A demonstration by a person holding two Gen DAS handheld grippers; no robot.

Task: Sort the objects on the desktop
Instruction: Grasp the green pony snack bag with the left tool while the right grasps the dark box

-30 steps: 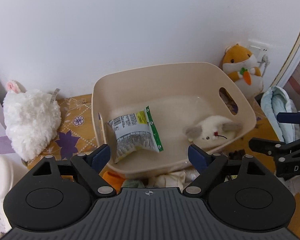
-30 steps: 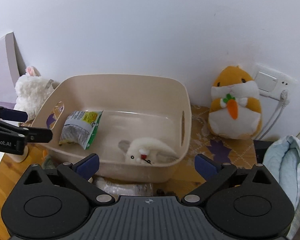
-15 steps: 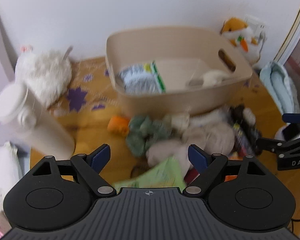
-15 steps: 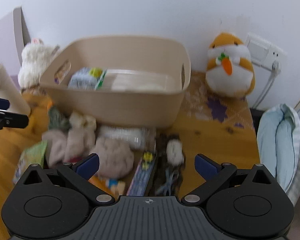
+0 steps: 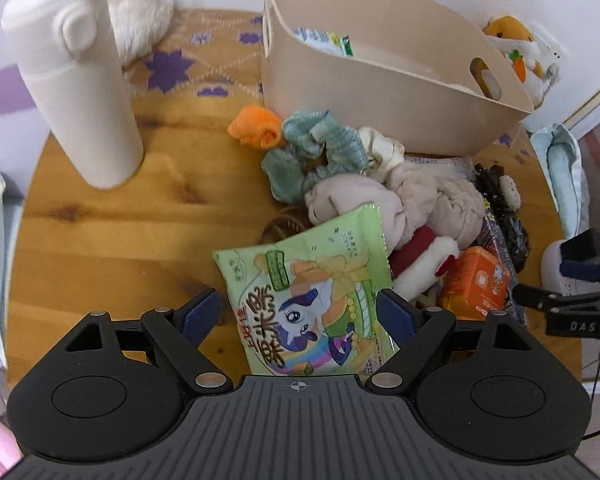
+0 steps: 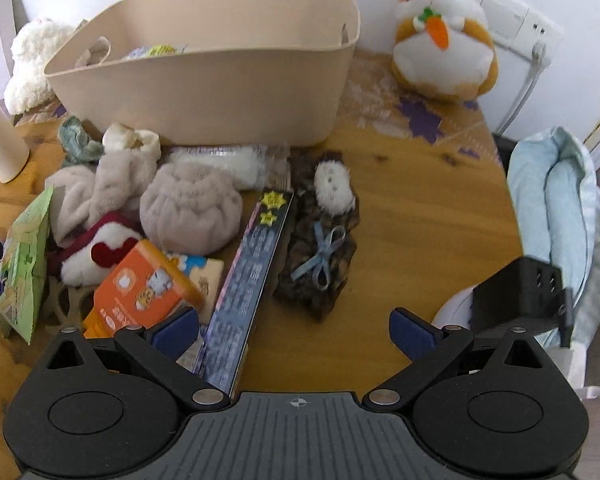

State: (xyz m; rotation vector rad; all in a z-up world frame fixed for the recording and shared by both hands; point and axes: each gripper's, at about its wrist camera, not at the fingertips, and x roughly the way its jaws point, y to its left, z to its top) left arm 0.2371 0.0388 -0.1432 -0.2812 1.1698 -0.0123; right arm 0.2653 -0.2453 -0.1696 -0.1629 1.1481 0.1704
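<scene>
Most of the clutter remains on the wooden table (image 6: 400,208); the beige plastic basket (image 6: 220,80) holds perhaps one snack packet. Left gripper (image 5: 298,312), jaws spread, straddles the green snack bag (image 5: 308,292); right gripper (image 6: 294,330) spread, empty.

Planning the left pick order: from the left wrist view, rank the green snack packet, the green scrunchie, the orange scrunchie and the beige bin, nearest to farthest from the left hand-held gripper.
1. Green snack packet: between the open fingers of the left hand-held gripper.
2. Green scrunchie: ahead, mid-table.
3. Orange scrunchie: just beyond, slightly left.
4. Beige bin: farthest, toward the wall, right of centre.
</scene>
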